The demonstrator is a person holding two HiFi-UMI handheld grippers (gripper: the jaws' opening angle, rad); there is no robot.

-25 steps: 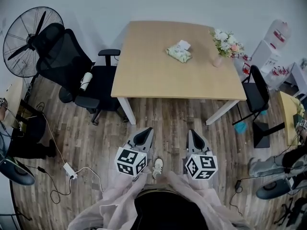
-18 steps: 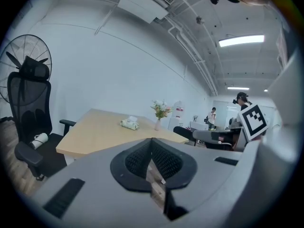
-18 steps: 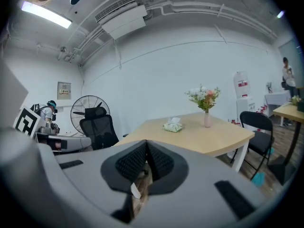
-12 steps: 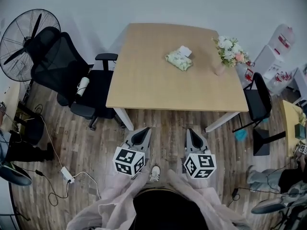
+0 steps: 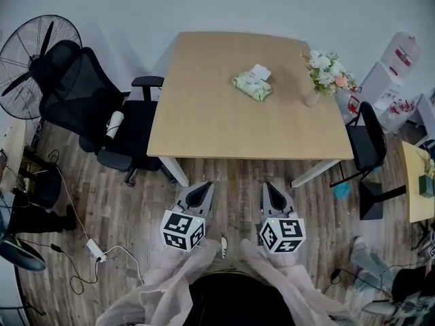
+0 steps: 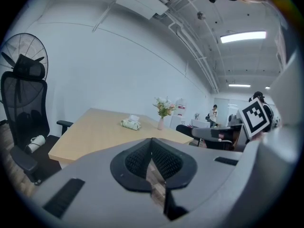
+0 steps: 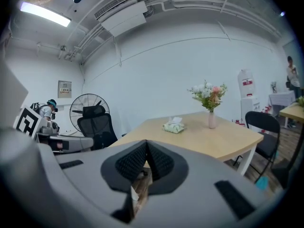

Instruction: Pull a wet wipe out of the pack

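A pale green wet-wipe pack (image 5: 251, 85) with a white wipe sticking up from its top lies on the far right part of the wooden table (image 5: 204, 114). It also shows small in the left gripper view as the pack (image 6: 130, 123) and in the right gripper view as the pack (image 7: 174, 126). My left gripper (image 5: 198, 194) and right gripper (image 5: 274, 195) hang side by side over the floor, short of the table's near edge. Both have their jaws shut with nothing between them.
A vase of flowers (image 5: 321, 73) stands at the table's right edge. A black office chair (image 5: 95, 107) and a standing fan (image 5: 30, 60) are left of the table, a smaller black chair (image 5: 367, 138) to its right. A power strip and cables (image 5: 95, 250) lie on the floor at left.
The view has drawn a little closer to the table, which now sits lower and larger in frame. Both grippers keep their places side by side, still shut.
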